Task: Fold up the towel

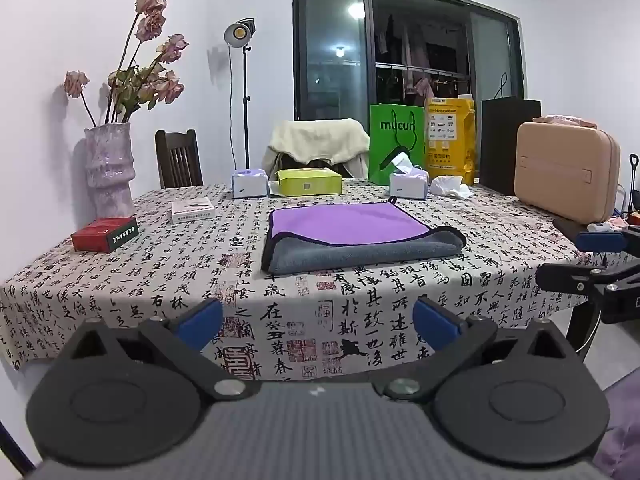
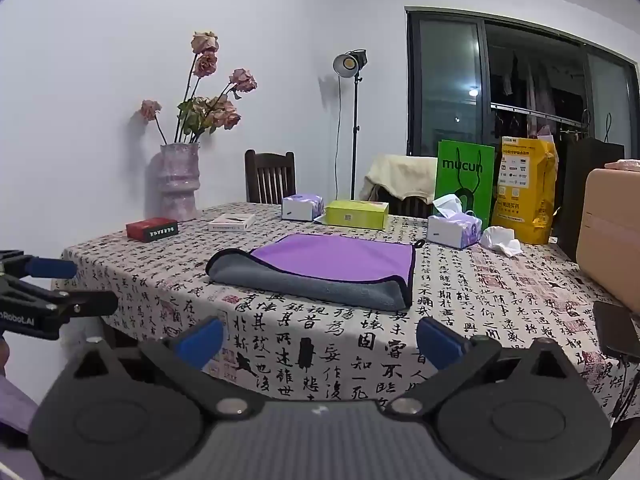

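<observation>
A towel (image 1: pixel 352 236), purple on top and grey underneath with a dark hem, lies folded over on the table; it also shows in the right wrist view (image 2: pixel 320 272). My left gripper (image 1: pixel 318 320) is open and empty, held in front of the table's near edge, well short of the towel. My right gripper (image 2: pixel 320 340) is open and empty, also before the near edge. Each gripper shows at the side of the other's view: the right gripper (image 1: pixel 580 260) and the left gripper (image 2: pixel 80 284).
The table (image 1: pixel 500 240) has a calligraphy-print cloth. On it stand a vase of dried roses (image 1: pixel 110 168), a red box (image 1: pixel 105 234), a white box (image 1: pixel 193 210), tissue boxes (image 1: pixel 409 184), a green box (image 1: pixel 310 181), bags and a beige case (image 1: pixel 566 170). A phone (image 2: pixel 616 330) lies at the right edge.
</observation>
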Demonstrator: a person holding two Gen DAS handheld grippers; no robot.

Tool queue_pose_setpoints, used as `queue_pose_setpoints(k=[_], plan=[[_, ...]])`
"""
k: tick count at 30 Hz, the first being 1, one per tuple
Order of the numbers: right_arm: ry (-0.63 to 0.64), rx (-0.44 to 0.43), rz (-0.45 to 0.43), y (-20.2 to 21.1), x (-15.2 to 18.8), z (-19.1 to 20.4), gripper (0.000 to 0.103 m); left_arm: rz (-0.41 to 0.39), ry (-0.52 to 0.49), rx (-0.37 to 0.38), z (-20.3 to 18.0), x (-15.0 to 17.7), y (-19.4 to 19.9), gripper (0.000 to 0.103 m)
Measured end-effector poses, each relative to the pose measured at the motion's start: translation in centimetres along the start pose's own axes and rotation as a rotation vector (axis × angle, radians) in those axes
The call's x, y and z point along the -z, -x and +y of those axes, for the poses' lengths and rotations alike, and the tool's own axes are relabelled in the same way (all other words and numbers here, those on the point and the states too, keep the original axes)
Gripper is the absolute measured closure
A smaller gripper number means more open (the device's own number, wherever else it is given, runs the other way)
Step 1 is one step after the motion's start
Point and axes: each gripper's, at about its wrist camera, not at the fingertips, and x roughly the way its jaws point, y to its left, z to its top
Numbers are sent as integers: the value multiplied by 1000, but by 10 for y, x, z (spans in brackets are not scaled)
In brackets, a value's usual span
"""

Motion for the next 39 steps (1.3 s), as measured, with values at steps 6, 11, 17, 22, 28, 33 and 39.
queue_pose_setpoints(k=[6,11,17,22,28,33,39], plan=[[2,-5,-5,1,1,-1,0,-61,-34,-20,-3,-1,8,0],[-1,-4,2,0,2,-3,0,-58,-37,-21,-3,-2,5,0],[8,0,11,-2,2,1,0,-53,-32,-23,-2,-2,5,0],[7,2,14,-2,2,1,0,-55,-32,-24,-2,-2,5,0],[7,2,15,-2,2,2,0,-56,-34,-23,-2,-2,5,0],[7,2,14,-2,2,1,0,-56,-34,-26,-2,-2,5,0],[3,3,20,-3,3,0,0,-56,-35,-30,-2,-1,6,0]])
